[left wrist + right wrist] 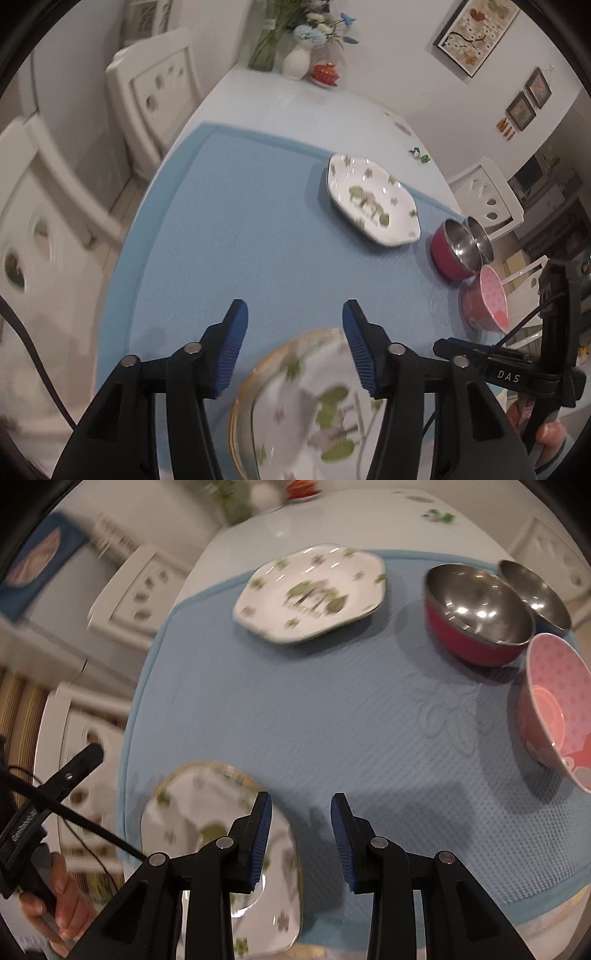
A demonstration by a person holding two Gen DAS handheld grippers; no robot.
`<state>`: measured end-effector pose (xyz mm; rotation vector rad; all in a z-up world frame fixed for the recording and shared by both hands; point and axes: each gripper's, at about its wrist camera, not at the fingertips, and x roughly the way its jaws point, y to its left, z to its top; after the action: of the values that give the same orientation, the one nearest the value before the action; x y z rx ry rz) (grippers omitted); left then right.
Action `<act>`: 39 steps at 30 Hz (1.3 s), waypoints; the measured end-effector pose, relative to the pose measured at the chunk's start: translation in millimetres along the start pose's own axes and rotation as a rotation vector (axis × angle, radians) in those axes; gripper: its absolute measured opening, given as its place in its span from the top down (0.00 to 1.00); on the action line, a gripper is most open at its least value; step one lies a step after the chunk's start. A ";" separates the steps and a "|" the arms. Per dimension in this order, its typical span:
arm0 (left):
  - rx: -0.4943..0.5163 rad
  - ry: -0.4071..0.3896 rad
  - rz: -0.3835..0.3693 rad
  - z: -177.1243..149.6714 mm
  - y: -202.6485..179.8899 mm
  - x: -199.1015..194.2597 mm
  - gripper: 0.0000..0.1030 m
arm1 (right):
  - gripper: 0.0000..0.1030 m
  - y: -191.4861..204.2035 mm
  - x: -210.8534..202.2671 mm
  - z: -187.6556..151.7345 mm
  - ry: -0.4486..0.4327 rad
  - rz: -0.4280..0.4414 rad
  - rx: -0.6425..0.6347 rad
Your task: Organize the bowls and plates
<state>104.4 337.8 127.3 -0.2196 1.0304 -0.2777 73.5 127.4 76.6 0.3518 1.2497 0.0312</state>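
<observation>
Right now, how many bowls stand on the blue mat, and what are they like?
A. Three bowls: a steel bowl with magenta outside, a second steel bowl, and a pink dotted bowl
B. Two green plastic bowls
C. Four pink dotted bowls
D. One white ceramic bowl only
A: the right wrist view shows the magenta-sided steel bowl, the second steel bowl behind it, and the pink dotted bowl, all on the blue mat.

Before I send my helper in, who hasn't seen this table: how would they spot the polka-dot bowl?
On the blue mat, go to the bowls on its right side. Nearest you there, beside the magenta steel bowl, sits the polka-dot bowl. It alone is pink and dotted inside; the other two are shiny metal inside.
</observation>
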 end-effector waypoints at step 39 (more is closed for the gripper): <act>0.055 0.320 -0.225 157.4 -46.0 247.4 0.74 | 0.68 -35.3 86.9 137.7 -0.193 -0.162 0.173</act>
<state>354.9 220.9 19.2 -0.2469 1.3143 -0.5575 223.9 78.9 23.7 0.3921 1.0883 -0.2461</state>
